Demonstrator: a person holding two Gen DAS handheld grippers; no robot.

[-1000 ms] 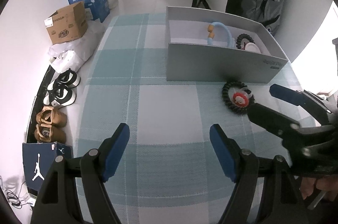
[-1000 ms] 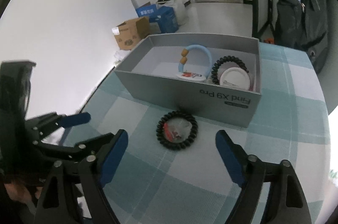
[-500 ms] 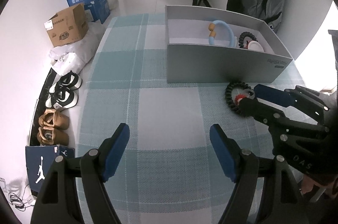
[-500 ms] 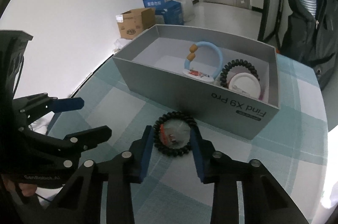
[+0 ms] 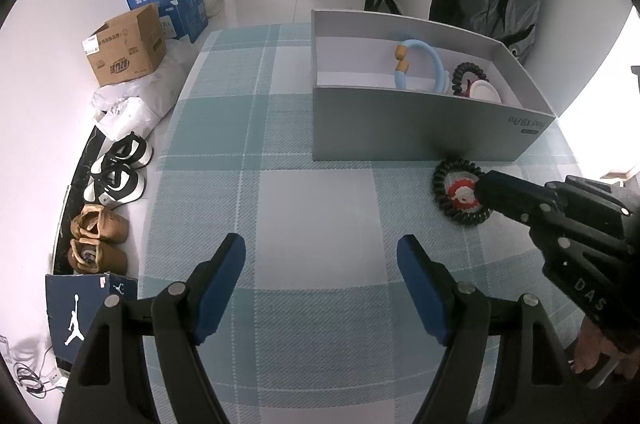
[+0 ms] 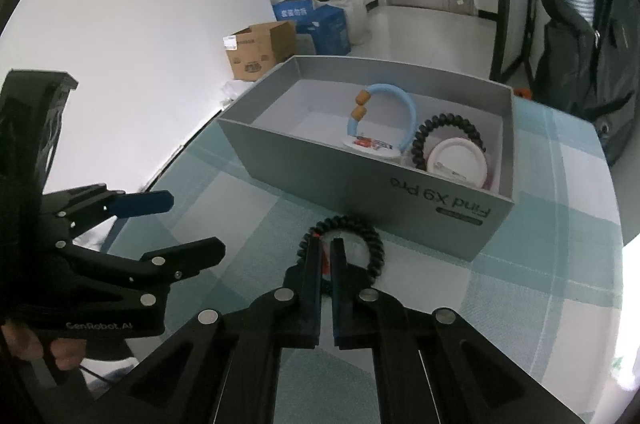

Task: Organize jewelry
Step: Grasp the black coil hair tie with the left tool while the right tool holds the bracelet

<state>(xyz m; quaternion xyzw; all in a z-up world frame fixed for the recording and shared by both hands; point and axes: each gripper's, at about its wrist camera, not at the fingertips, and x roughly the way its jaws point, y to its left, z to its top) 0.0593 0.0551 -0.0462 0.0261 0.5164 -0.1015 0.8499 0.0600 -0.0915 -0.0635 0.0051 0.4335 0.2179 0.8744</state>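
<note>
Meanwhile the left tool (image 5: 320, 264) hangs released over the bare middle of the checked surface (image 5: 312, 207), probably parked clear so the right one can work. Further right, near the surface's right edge and touching the front wall of the grey box (image 6: 400, 191), the black beaded bracelet (image 6: 374, 244) lies flat, a ring without a long axis, its opening facing up. The right tool (image 6: 326, 256) is clenched on what looks like the bracelet's near rim, evidently to lift it in beside the blue bangle (image 6: 404, 103).
</note>
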